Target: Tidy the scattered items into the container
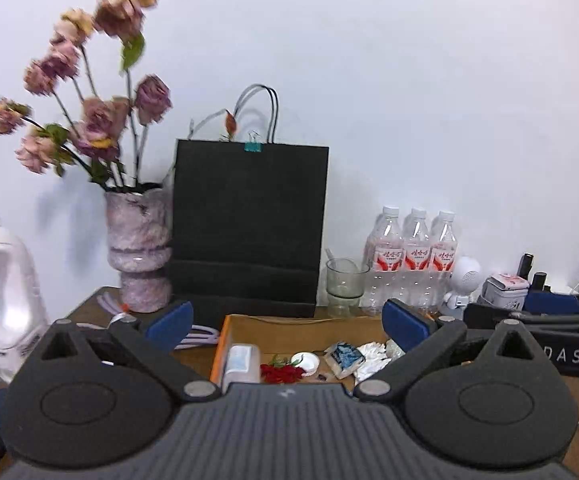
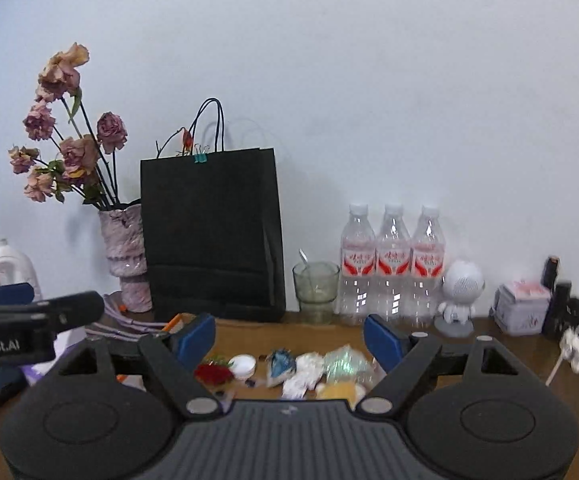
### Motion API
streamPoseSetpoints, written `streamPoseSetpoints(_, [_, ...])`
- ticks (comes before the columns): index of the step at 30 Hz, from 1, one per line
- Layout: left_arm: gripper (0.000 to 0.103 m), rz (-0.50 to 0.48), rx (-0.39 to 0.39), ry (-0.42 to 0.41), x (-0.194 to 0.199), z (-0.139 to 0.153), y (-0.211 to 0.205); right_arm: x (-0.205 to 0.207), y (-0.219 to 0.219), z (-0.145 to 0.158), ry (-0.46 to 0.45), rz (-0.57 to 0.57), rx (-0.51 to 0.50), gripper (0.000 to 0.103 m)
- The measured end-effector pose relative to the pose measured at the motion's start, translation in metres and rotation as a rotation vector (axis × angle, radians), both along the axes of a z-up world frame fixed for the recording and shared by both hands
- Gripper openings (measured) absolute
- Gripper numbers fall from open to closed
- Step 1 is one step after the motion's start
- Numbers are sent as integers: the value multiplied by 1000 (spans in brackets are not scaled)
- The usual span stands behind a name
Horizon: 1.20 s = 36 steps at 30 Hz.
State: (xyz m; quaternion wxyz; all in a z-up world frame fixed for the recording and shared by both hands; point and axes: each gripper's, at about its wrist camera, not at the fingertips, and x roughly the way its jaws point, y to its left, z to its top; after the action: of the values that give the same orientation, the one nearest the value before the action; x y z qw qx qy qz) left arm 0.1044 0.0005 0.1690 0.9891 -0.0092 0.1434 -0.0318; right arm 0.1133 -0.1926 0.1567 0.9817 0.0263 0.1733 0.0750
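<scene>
A shallow cardboard container with an orange rim (image 1: 219,348) lies on the wooden table just beyond my left gripper (image 1: 287,326). In it lie a clear plastic case (image 1: 241,362), a red flower (image 1: 281,374), a white cap (image 1: 304,361), a blue-and-white packet (image 1: 343,354) and crumpled white paper (image 1: 371,356). The left gripper is open with nothing between its blue pads. My right gripper (image 2: 289,340) is open and empty too, above the red flower (image 2: 213,372), the cap (image 2: 243,365), the blue packet (image 2: 281,362) and a greenish wrapper (image 2: 345,364). Each gripper shows at the edge of the other's view.
Against the wall stand a black paper bag (image 1: 249,224), a pink vase of dried flowers (image 1: 139,248), a glass cup (image 1: 345,280), three water bottles (image 1: 409,256), a white figurine (image 2: 459,296) and a small tin (image 2: 521,306). A white jug (image 1: 1,292) sits far left, purple cable (image 1: 197,336) beside the container.
</scene>
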Motion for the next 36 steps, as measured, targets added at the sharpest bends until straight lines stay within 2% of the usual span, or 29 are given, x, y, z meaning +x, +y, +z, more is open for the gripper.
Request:
streamPoseSetpoints(4, [103, -23, -16, -45, -60, -19, 1, -60, -10, -14, 10, 41, 39, 85])
streamPoseSetpoints(8, [103, 15, -46, -5, -134, -63, -1, -144, -19, -51, -10, 30, 35, 86])
streamPoseSetpoints(11, [103, -26, -60, -19, -197, -102, -2, -206, -27, -82, 7, -13, 79, 86])
streamPoseSetpoints(14, [103, -47, -46, 80, -225, -130, 0, -250, -27, -107, 4, -27, 64, 85])
streamPoseSetpoints(17, [103, -57, -27, 107, -238, -140, 1, -273, -25, -125, -16, -60, 35, 85])
streamPoseSetpoints(20, [103, -46, -11, 120, -237, -141, 2, -269, -24, -129, 7, -43, 76, 82])
streamPoseSetpoints(23, [103, -103, -15, 136, -231, -140, -2, -265, -21, -127, 3, -26, 69, 78])
streamPoseSetpoints(26, [103, -247, 3, 134, -215, -137, -18, -257, -25, -124, 5, -42, 71, 75])
streamPoseSetpoints(28, [102, -412, 55, 128, -193, -136, -37, -254, -34, -122, -9, -73, 93, 71])
streamPoseSetpoints(29, [100, -477, 82, 129, -179, -136, -46, -253, -39, -121, -18, -91, 98, 70])
streamPoseSetpoints(30, [90, -516, 108, 144, -164, -136, -54, -251, -44, -118, -25, -110, 98, 70])
streamPoseSetpoints(33, [71, -607, 176, 238, -118, -139, -71, -249, -57, -115, -28, -152, 94, 70])
streamPoseSetpoints(36, [67, -691, 246, 367, -90, -148, -76, -247, -69, -115, -14, -181, 106, 70])
